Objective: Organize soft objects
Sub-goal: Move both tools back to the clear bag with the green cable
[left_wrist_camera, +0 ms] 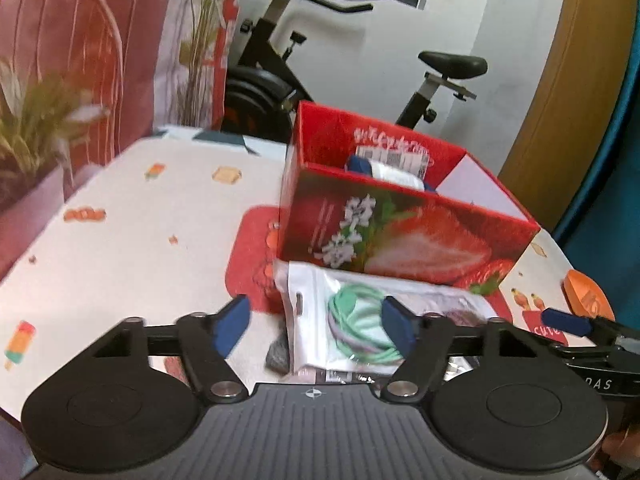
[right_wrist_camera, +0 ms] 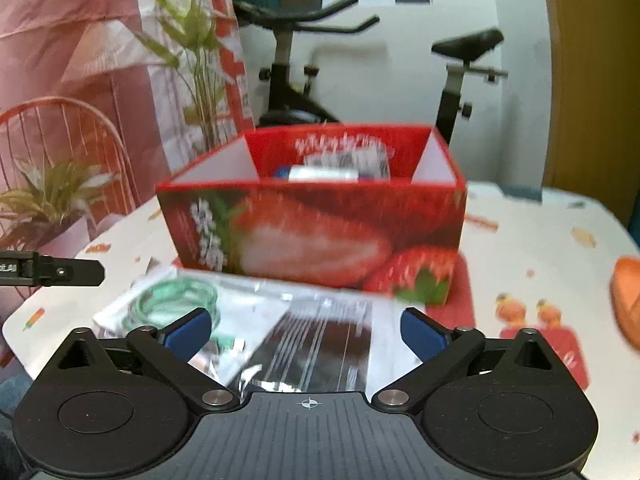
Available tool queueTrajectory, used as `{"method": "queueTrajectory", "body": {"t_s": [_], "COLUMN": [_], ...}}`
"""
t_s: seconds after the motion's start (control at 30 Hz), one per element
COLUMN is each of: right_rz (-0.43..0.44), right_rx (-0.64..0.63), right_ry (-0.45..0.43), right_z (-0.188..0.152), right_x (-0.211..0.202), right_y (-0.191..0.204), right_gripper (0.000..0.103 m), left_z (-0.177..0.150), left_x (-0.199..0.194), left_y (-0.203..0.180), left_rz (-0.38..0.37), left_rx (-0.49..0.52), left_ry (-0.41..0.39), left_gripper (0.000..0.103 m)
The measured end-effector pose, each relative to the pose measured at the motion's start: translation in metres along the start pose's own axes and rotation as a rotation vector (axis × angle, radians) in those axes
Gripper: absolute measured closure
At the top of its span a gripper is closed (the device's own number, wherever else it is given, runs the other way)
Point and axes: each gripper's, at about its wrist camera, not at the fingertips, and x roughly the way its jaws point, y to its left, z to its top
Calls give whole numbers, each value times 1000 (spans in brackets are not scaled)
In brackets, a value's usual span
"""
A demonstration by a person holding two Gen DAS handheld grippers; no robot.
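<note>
So the biggest thing here is the table with a white cloth printed with little ice lollies and snacks (left_wrist_camera: 132, 216), and behind it there's a black exercise bike (left_wrist_camera: 280, 64) against the wall plus a red wire-back chair (left_wrist_camera: 72, 40) and a potted green plant (left_wrist_camera: 36, 120) off to the left side

On the table sits an open red cardboard box with a big strawberry photo on its front (left_wrist_camera: 400, 236), standing on a red mat (left_wrist_camera: 248, 256). Inside it I can make out a blue and white packet (left_wrist_camera: 384, 168), pretty blurry though

Right in front of the box, touching its bottom edge, lies a clear plastic pouch with a coil of mint-green cord inside (left_wrist_camera: 360, 320). Just beside that is a second clear packet with something dark brown in it (right_wrist_camera: 320, 344), can't tell what. There's also an orange thing (left_wrist_camera: 588, 292) at the table's far right edge, cut off

The left gripper (left_wrist_camera: 316, 320) has its blue pads apart, sitting either side of the green cord pouch, not squeezing it. The right gripper (right_wrist_camera: 306, 330) is spread wide over the dark packet, nothing pinched
</note>
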Motion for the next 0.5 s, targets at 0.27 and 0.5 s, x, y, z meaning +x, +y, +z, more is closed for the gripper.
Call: {"method": "queueTrajectory", "body": {"t_s": [0.27, 0.5], "right_rz": [66, 125], "right_rx": [24, 12], "right_ry": [42, 72], "right_z": [-5, -2], "right_x": [21, 40], "right_y": [3, 12], "right_gripper": [25, 28], "left_z": [3, 3], "left_x": [27, 45], "left_y": [2, 3], "left_rz": [-34, -52], "left_rx": [7, -12], "left_ry": [40, 77], "left_gripper": [66, 66]}}
